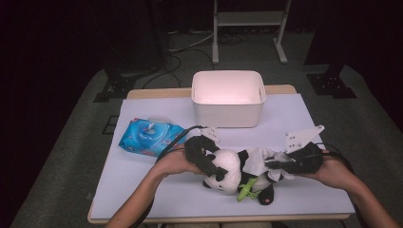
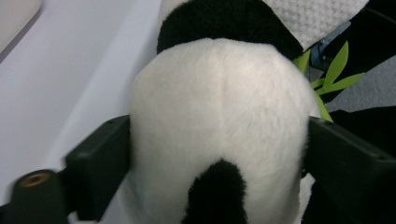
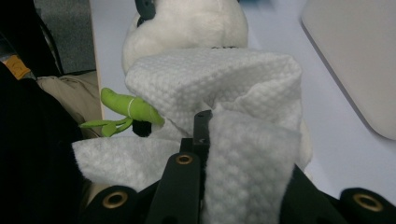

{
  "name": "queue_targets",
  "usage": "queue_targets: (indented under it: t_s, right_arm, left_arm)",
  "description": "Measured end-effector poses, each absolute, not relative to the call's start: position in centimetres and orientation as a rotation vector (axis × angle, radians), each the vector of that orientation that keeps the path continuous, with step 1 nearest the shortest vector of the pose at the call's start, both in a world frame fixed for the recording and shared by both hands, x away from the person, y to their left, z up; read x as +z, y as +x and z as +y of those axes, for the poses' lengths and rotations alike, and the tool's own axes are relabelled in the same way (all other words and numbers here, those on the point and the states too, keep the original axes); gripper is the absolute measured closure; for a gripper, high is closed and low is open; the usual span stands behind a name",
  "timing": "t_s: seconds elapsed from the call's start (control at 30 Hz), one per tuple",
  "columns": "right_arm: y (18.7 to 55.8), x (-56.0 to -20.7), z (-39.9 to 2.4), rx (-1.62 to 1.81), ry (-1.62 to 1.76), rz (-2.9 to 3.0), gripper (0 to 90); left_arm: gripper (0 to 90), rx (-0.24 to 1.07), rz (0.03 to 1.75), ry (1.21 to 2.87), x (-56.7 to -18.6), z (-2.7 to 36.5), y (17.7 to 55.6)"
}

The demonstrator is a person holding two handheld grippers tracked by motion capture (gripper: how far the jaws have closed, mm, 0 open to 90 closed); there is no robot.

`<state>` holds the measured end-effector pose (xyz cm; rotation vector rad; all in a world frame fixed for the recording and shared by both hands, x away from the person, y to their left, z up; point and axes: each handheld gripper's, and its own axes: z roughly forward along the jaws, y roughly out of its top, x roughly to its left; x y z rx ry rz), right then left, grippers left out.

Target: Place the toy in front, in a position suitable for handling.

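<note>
A black-and-white panda plush [image 1: 227,167] lies on its side near the front of the white table cover [image 1: 142,190], holding a green bamboo sprig [image 1: 247,188]. My left gripper [image 1: 212,164] has one jaw on each side of the panda's white head [image 2: 219,107], and the jaws press into the fur. My right gripper [image 1: 274,164] comes in from the right, shut on a white textured wipe [image 1: 256,159]. The wipe [image 3: 210,79] is bunched over the panda's body, with the right gripper's jaw tips [image 3: 203,122] buried in its folds. The sprig [image 3: 130,106] sticks out to the left of the wipe.
A white rectangular bin [image 1: 228,114] stands at the back middle of the table. A blue pack of wet wipes [image 1: 149,137] lies to its left front. The table's front edge runs just below the panda, and both forearms come in over it.
</note>
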<state>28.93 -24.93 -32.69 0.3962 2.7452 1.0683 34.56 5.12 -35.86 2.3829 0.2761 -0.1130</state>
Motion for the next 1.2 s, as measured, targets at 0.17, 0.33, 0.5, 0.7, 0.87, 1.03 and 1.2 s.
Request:
queue_targets:
  t_s: [0.17,0.33,0.5,0.7,0.87,1.03,1.2]
  right_arm:
    - [29.4,-32.1,-24.2,1.048,0.370,2.739,82.2]
    - [30.5,-31.7,-22.8,1.060,0.347,2.743,82.2]
    - [31.6,-31.8,-20.6,1.042,0.315,2.751,82.1]
    - [31.6,-31.6,-20.3,1.024,0.295,2.766,82.1]
    - [30.2,-31.7,-23.1,1.045,0.350,2.735,82.1]
    - [28.9,-32.2,-25.7,1.081,0.422,2.722,82.1]
    - [28.0,-32.4,-26.9,1.079,0.436,2.721,82.1]
  left_arm:
    - [27.7,-0.072,0.261,2.390,-35.6,5.2,34.4]
    - [28.0,-0.068,0.245,2.388,-35.6,5.2,34.4]
    - [27.6,-0.055,0.237,2.387,-35.6,5.2,34.1]
    - [27.3,-0.058,0.244,2.368,-36.0,5.9,34.0]
    - [26.9,-0.076,0.253,2.356,-36.1,6.1,34.2]
    - [26.1,-0.088,0.262,2.349,-36.1,6.0,34.4]
    - [25.7,-0.089,0.263,2.346,-36.2,6.0,34.4]
